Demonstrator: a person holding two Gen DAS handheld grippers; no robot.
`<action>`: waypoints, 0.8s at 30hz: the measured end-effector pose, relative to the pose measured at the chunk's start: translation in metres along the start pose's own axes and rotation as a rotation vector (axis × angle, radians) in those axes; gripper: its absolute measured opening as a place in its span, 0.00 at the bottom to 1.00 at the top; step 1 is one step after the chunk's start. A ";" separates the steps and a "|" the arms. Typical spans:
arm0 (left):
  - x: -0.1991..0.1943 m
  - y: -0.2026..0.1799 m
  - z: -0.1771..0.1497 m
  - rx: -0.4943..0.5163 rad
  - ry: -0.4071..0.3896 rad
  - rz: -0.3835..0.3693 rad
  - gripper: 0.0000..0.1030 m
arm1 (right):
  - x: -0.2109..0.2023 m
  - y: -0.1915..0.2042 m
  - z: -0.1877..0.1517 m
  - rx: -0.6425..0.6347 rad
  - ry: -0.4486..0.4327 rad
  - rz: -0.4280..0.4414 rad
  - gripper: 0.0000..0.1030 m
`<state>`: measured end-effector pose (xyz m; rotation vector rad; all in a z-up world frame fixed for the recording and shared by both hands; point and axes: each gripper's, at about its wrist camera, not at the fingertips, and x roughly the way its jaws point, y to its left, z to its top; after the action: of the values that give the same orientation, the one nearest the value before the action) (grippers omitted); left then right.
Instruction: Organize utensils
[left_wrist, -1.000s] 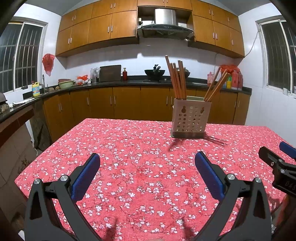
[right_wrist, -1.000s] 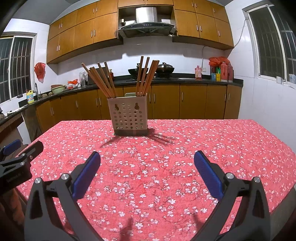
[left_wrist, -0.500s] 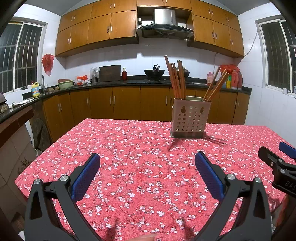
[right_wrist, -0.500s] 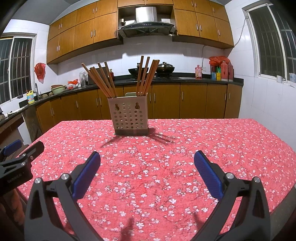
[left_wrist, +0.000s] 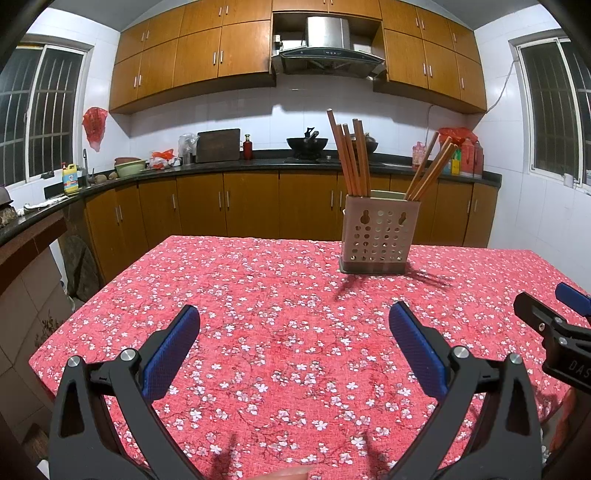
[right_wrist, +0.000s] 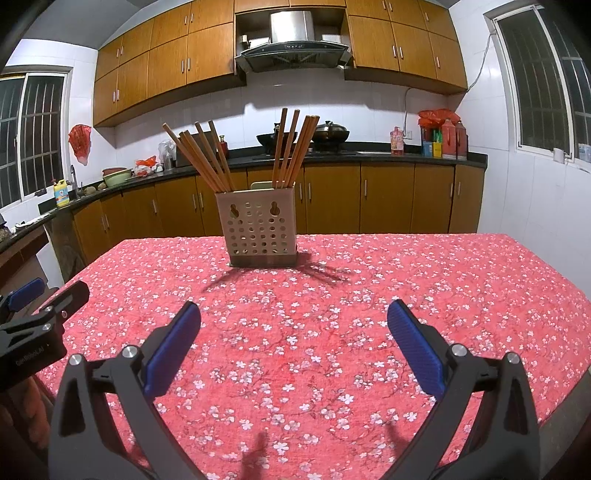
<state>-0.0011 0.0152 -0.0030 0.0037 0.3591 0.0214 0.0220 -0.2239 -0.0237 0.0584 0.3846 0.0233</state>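
Both claws stand spread and empty above the floral tablecloth (left_wrist: 280, 332). Against the frames of a second ago almost nothing differs: the left gripper (left_wrist: 294, 321) and right gripper (right_wrist: 294, 317) hold the same wide gap, and the chopstick holder (left_wrist: 379, 240) sits where it sat, with only a very slight shift in its apparent position in both views.

Pose: each gripper is held level, pointing across the table toward the kitchen counter (left_wrist: 258, 164), blue pads (left_wrist: 171, 356) facing inward and touching nothing. From the left wrist view the right gripper's tip shows at 3 o'clock; from the right wrist view the left gripper's tip (right_wrist: 37, 295) shows at 9 o'clock. The two are side by side and apart.

Task item: the perforated beige holder stands upright on the cloth, at 1 o'clock from the left gripper and at 11 o'clock from the right gripper (right_wrist: 258, 229), well ahead of both. Wooden chopsticks (left_wrist: 349, 158) lean out in two bunches, one at each end of the holder (right_wrist: 293, 147).

Edges and room: bare cloth lies between both claws and the holder. The table's left edge drops off at 9 o'clock in the left wrist view, near the lower cabinets (left_wrist: 147, 218); the right edge falls away at 3 o'clock in the right wrist view. The far edge runs just behind the holder.
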 end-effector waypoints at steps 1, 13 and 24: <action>0.000 0.000 0.000 0.000 0.000 -0.001 0.98 | 0.000 0.000 0.000 0.000 0.000 0.000 0.96; 0.000 0.001 0.000 0.000 0.000 -0.002 0.98 | 0.000 0.001 0.000 0.001 0.000 0.000 0.96; 0.001 0.003 -0.001 0.000 0.002 -0.004 0.98 | 0.001 0.002 -0.002 0.000 0.006 0.003 0.96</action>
<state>-0.0003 0.0182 -0.0044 0.0028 0.3613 0.0174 0.0220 -0.2220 -0.0260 0.0591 0.3902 0.0260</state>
